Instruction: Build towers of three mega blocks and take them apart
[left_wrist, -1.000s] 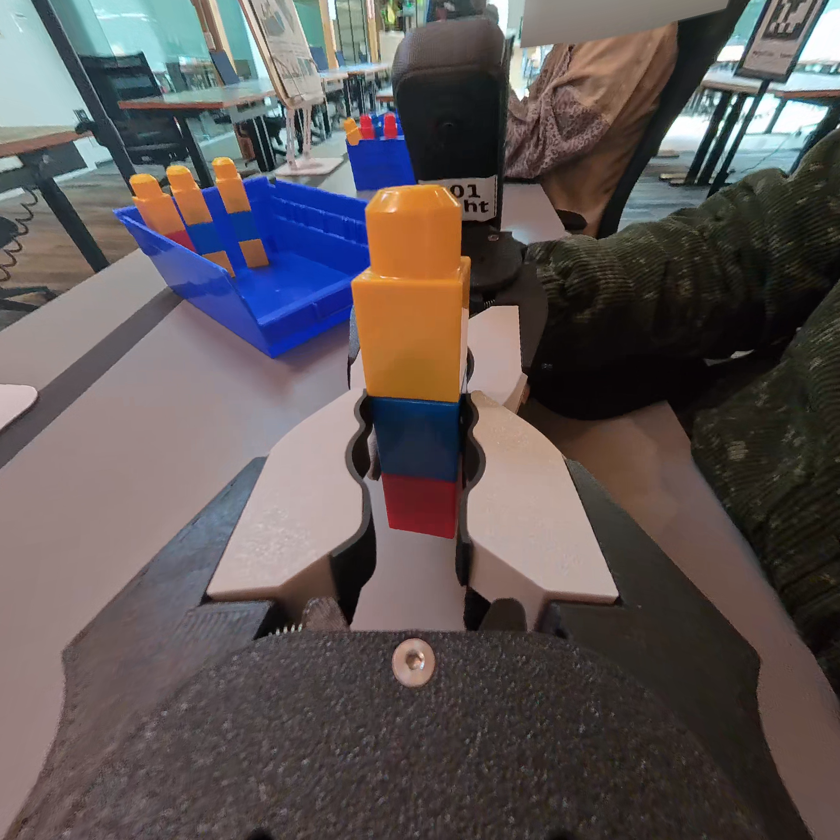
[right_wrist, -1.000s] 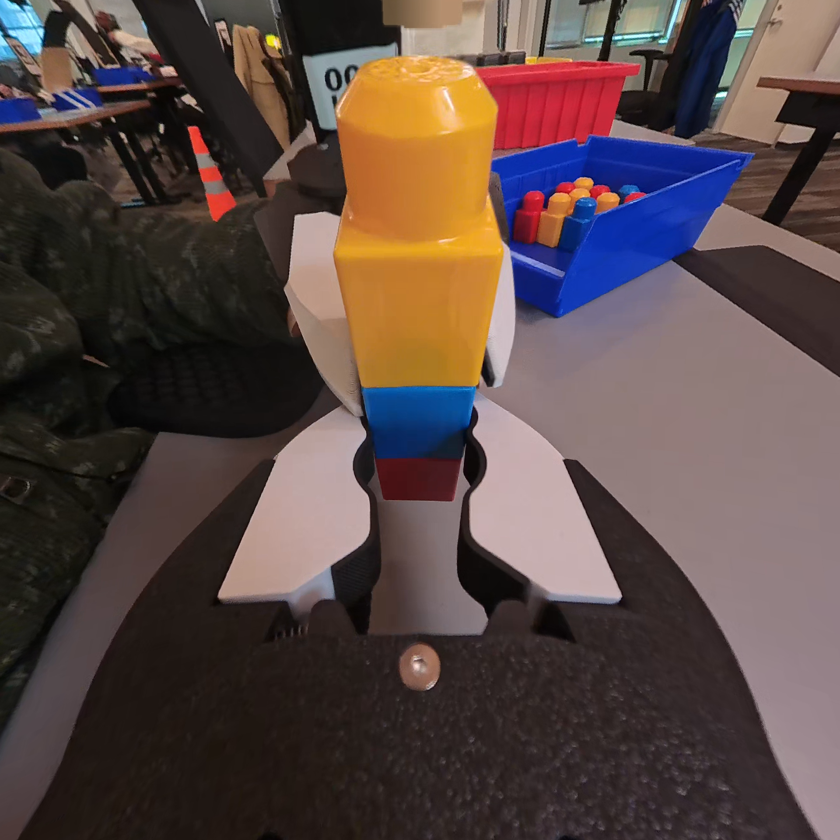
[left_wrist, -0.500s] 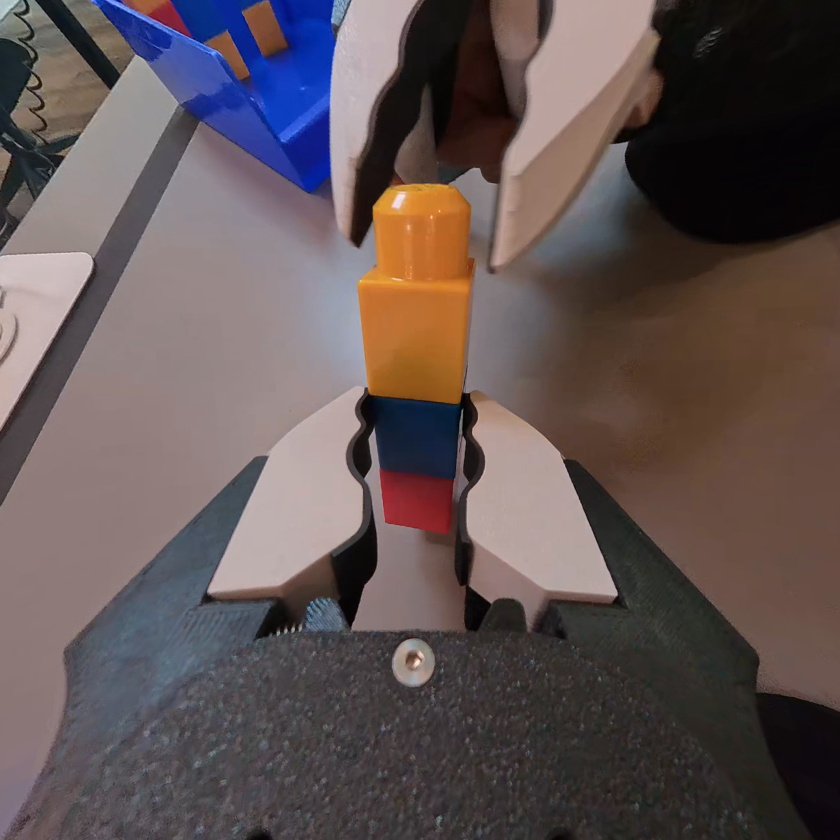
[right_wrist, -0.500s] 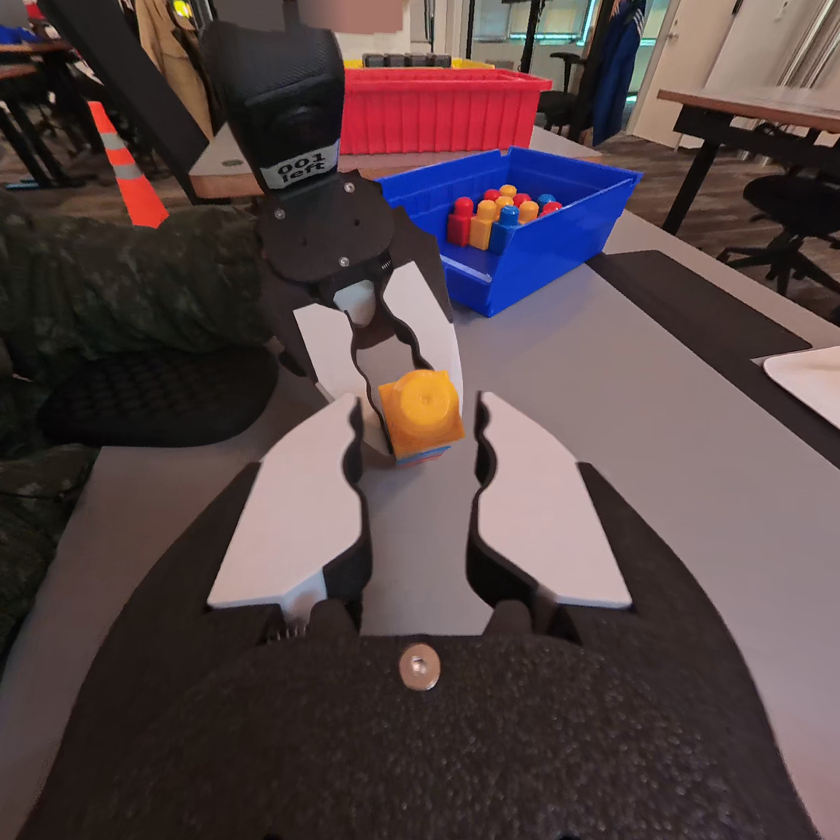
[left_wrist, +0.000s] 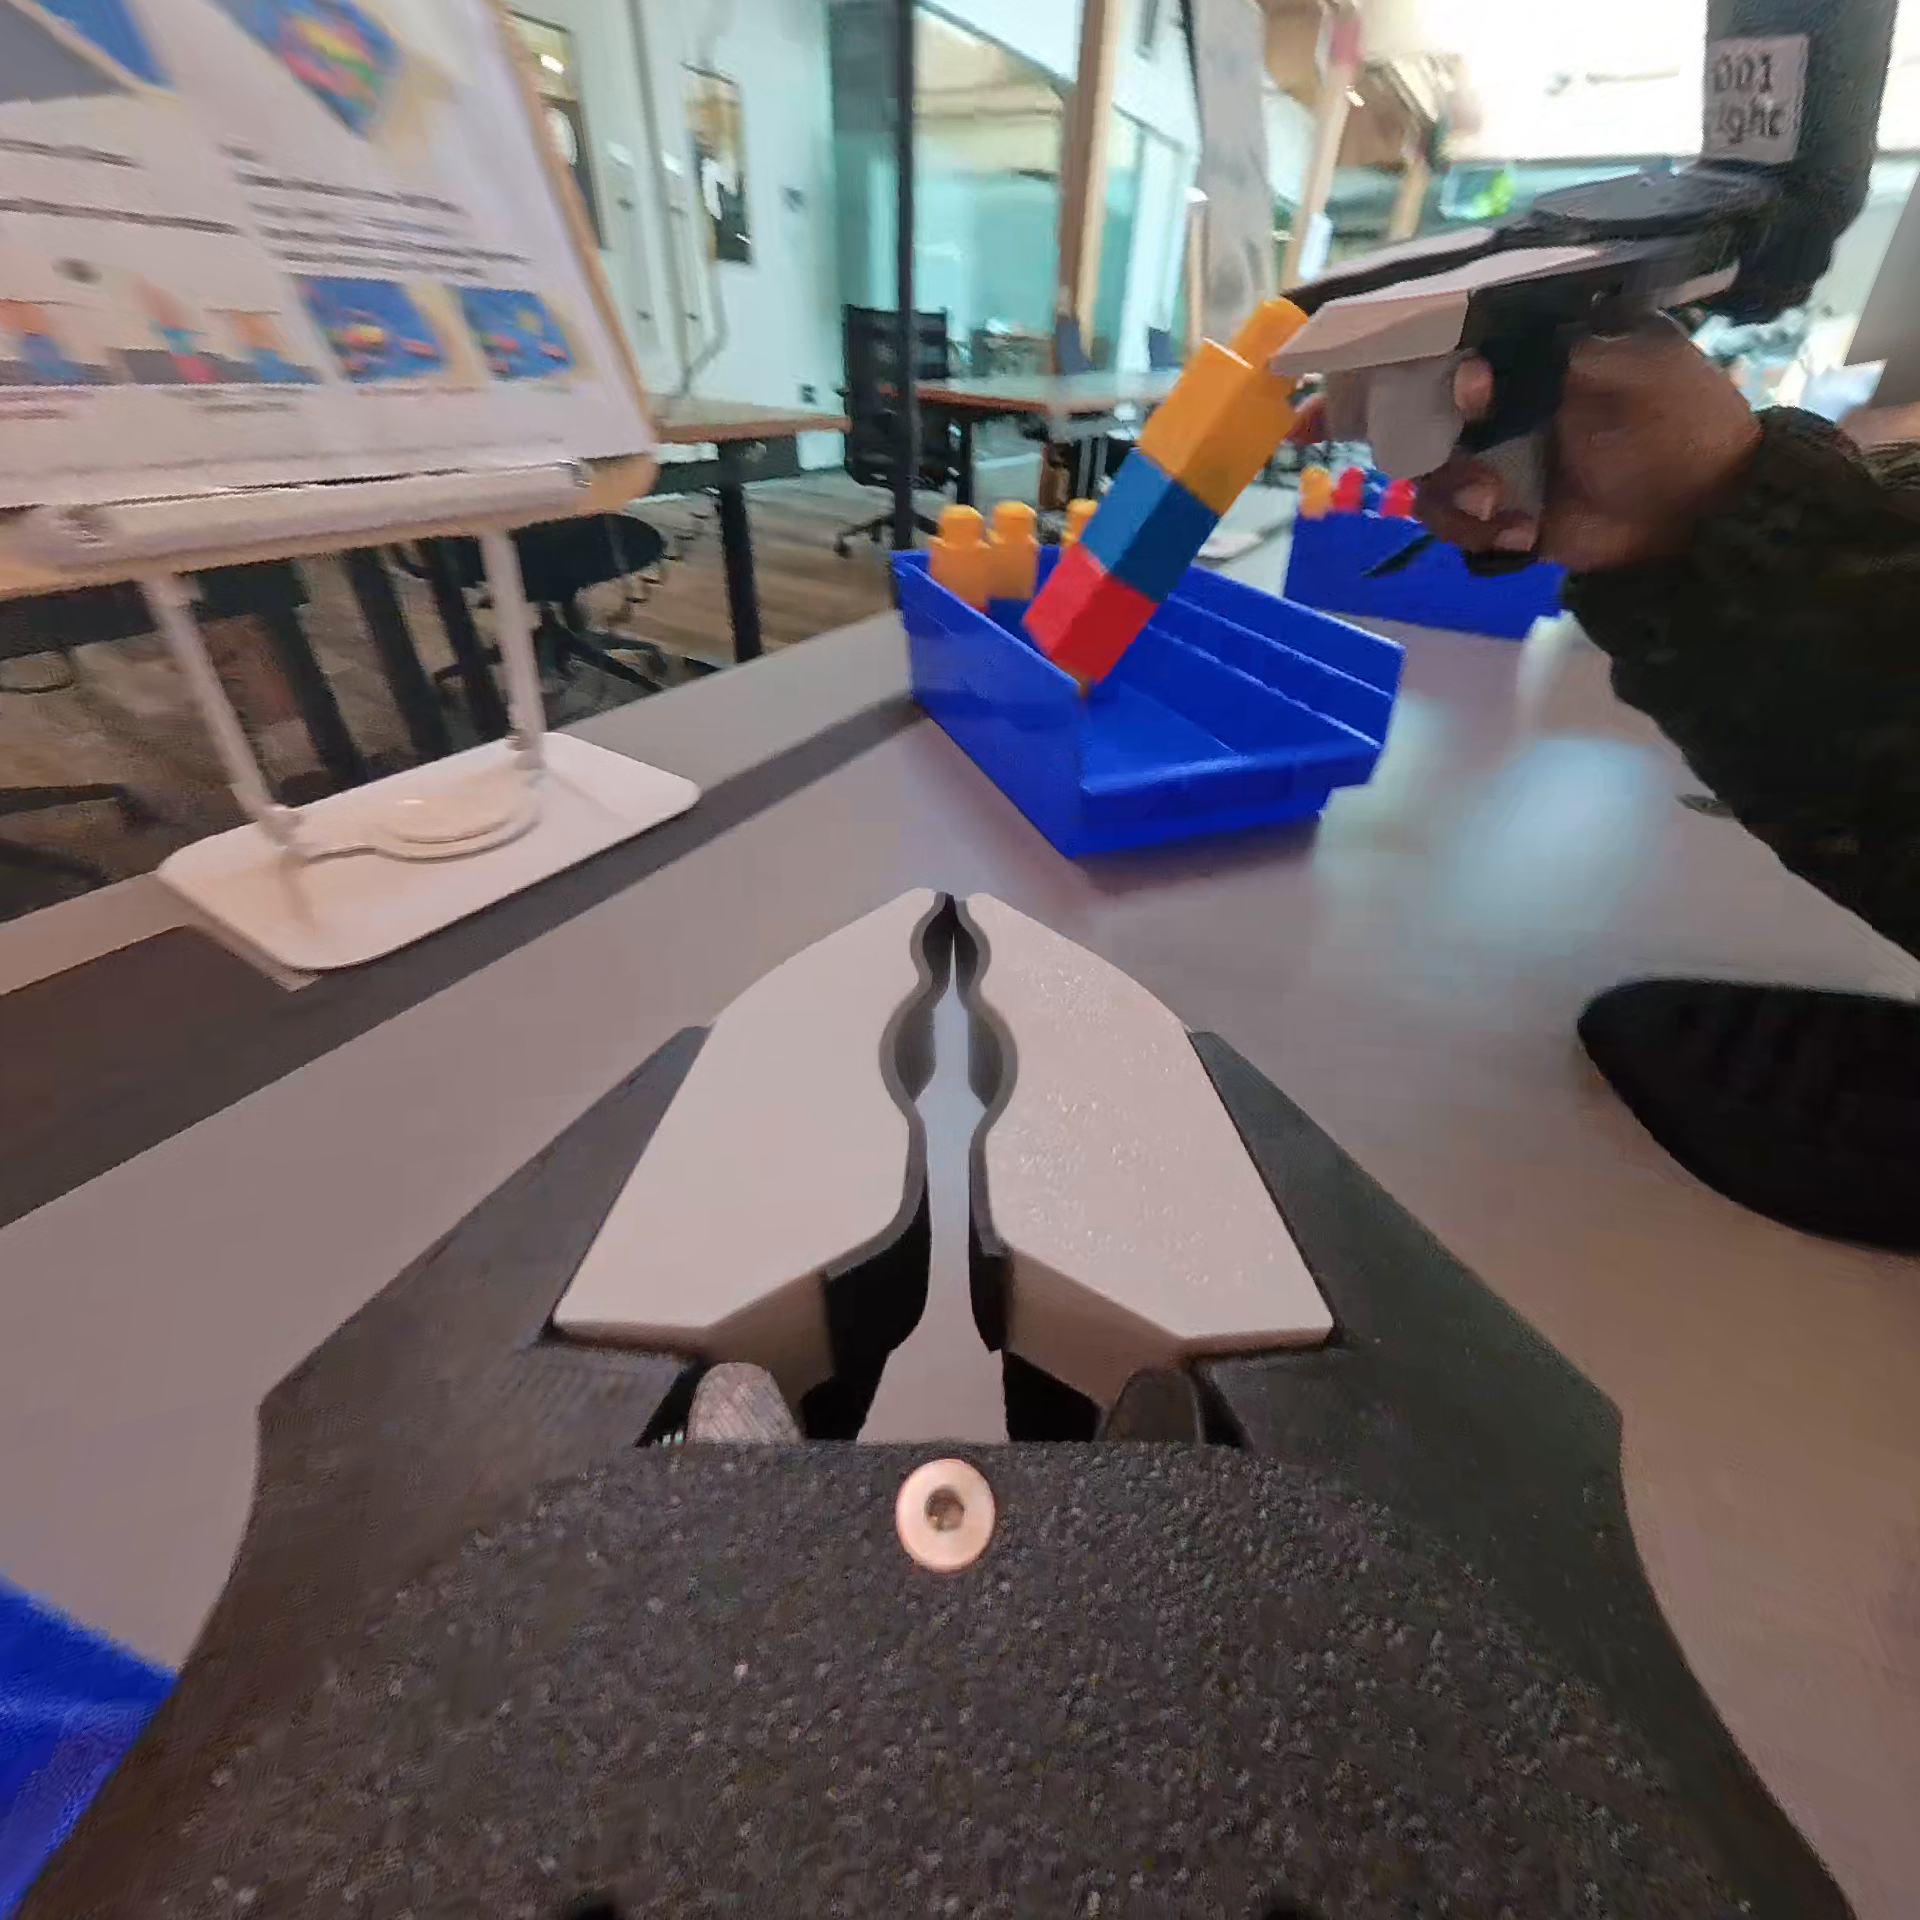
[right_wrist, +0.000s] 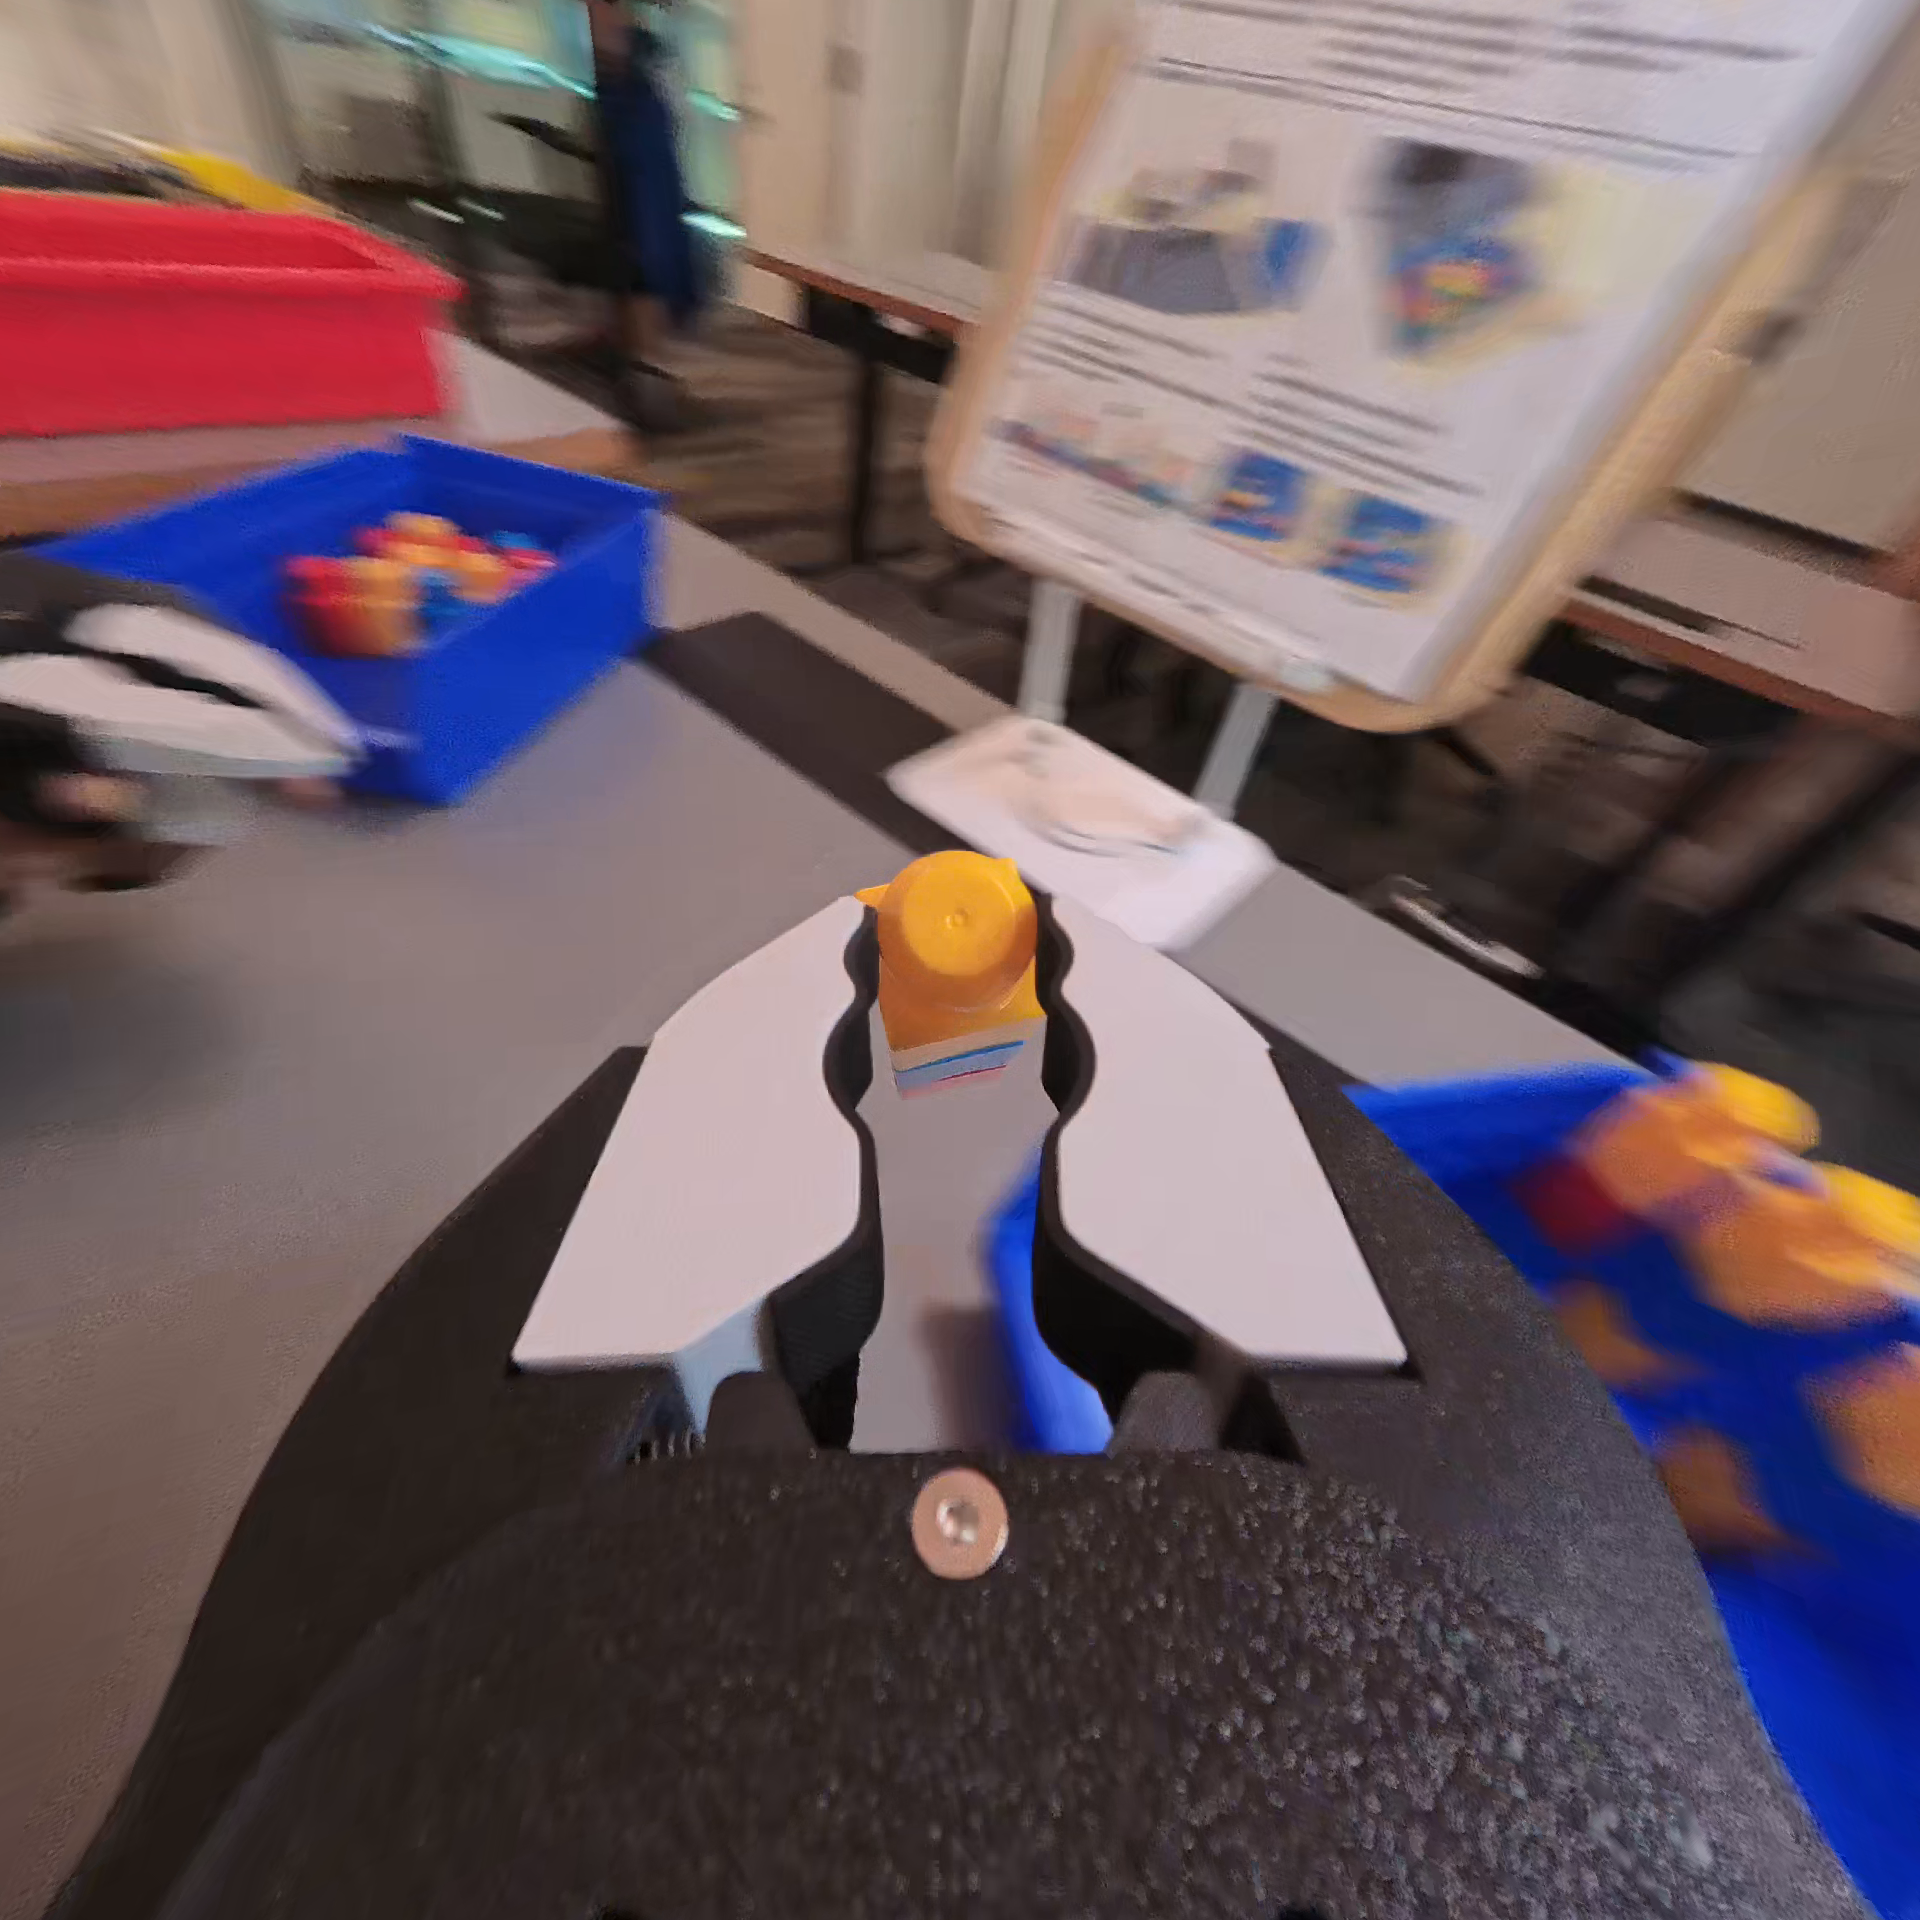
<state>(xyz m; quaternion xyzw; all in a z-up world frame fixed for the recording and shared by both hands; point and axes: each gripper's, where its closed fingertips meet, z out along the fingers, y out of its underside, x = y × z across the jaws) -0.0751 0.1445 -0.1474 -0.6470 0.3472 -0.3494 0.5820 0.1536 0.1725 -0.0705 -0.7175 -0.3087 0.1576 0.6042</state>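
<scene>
Tower (left_wrist: 1164, 499) built; right gripper (left_wrist: 1304, 343) clamps its orange top over the blue bin (left_wrist: 1226, 748). Left gripper (left_wrist: 951, 920) closed, empty. Placing and disassembly remain.

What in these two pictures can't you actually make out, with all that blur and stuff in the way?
- Left wrist view: the lower parts of the finished towers stand hidden behind the wall of the blue bin.
- Left wrist view: whether the held tower touches that bin; blur.
- Right wrist view: the loose blocks in the far bin are smeared, uncountable.
- Right wrist view: the right gripper hides the tower's blue and red blocks.
</scene>
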